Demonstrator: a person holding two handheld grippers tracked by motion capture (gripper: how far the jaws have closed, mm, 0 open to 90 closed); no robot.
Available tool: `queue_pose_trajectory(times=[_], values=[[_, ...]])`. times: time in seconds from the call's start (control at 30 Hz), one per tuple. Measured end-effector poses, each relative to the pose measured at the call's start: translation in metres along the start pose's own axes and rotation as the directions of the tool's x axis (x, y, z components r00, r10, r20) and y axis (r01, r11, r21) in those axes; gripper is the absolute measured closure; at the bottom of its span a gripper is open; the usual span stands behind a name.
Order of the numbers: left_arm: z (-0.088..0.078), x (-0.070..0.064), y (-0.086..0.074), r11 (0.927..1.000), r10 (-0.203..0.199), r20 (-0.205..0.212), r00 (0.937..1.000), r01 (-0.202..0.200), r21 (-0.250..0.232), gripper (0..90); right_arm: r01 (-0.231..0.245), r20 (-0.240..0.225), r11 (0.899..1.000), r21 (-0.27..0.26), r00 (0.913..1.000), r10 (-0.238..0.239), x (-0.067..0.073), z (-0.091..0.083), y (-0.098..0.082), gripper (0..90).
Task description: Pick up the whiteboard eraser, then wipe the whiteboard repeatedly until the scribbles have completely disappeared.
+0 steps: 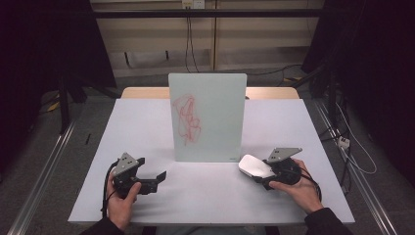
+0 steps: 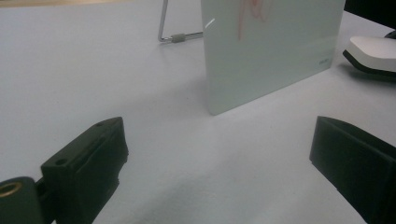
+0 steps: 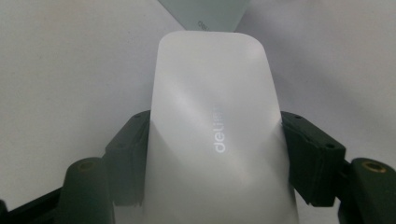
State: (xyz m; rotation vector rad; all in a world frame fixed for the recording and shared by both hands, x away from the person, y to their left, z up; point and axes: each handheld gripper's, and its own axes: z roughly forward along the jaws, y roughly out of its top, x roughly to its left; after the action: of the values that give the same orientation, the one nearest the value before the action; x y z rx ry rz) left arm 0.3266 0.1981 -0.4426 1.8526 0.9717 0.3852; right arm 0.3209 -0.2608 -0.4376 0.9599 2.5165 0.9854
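High view, worktop (image 1: 210, 191): pale, carrying everything.
Whiteboard (image 1: 208, 117): stood upright mid-worktop, marked with red scribble.
White eraser (image 1: 254, 166): at the board's lower right corner, pinched by the right hand-held gripper (image 1: 266, 172).
Left hand-held gripper (image 1: 154, 177): spread, nothing held.

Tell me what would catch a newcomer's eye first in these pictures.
The upright glass board with a red scribble stands mid-table. To its right, the right gripper is shut on a white eraser. The left gripper sits open at the table's near left.
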Motion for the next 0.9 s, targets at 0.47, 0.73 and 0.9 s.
queue_pose_trajectory(times=[0.47,0.73,0.9], values=[[-0.0021,-0.0002,0.0008,0.9999,-0.002,0.010,1.0000,0.002,-0.011,3.9,0.010,0.024,0.994,-0.109,0.9997,-0.007,0.0071,-0.0058,0.0021,31.2],[-0.0031,-0.0019,0.0007,1.0000,-0.002,-0.009,1.0000,0.002,-0.009,3.9,-0.009,0.031,0.987,-0.158,0.9994,0.015,0.0075,-0.0055,0.0005,31.2],[-0.0042,-0.0006,-0.0002,1.0000,0.003,-0.011,0.9999,-0.003,-0.009,3.9,-0.013,0.033,0.981,-0.194,0.9993,0.020,0.0086,-0.0044,0.0016,31.2]])
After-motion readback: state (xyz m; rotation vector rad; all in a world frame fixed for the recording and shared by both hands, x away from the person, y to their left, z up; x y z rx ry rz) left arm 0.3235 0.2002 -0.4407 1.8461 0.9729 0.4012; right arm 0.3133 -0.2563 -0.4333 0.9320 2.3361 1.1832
